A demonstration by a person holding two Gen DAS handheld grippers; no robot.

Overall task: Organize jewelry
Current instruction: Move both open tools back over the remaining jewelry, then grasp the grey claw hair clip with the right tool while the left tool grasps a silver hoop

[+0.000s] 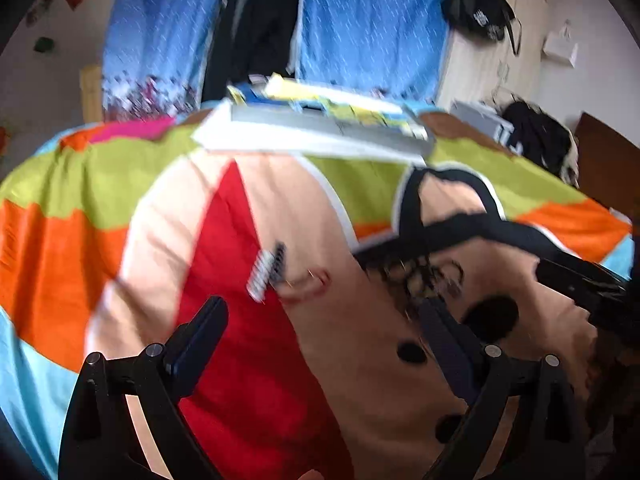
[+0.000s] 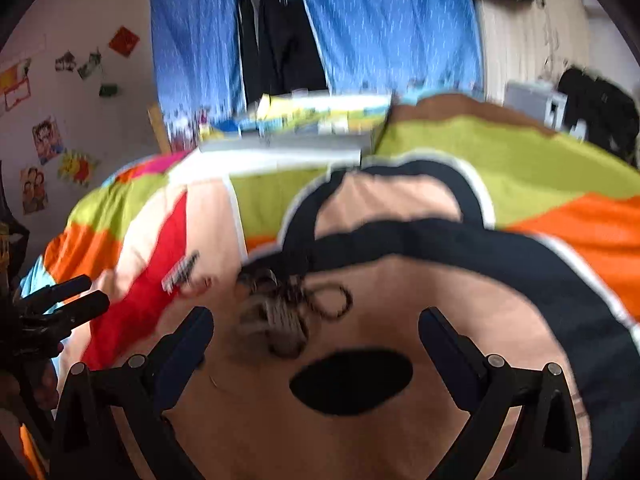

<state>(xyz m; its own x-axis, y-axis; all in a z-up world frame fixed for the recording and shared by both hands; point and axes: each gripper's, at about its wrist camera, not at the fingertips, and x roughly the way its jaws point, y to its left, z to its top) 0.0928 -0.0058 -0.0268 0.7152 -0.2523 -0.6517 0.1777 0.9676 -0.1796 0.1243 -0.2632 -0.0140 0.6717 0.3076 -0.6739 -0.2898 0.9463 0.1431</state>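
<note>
Hovering wide apart, empty: two hand-held grippers, left (image 1: 320,316), right (image 2: 316,326); one jewelry tangle (image 2: 280,312), one comb-like piece (image 1: 269,271).

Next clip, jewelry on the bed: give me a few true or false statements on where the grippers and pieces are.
1. Both grippers are open and empty. True: left gripper, right gripper.
2. The tangled pile of jewelry lies on the bedspread. True.
3. The small black and white piece is held by the left gripper. False: it lies on the bedspread, ahead of the fingers.
4. The curtains are red. False: blue.
5. The pile sits in a box. False: on bare fabric.
</note>
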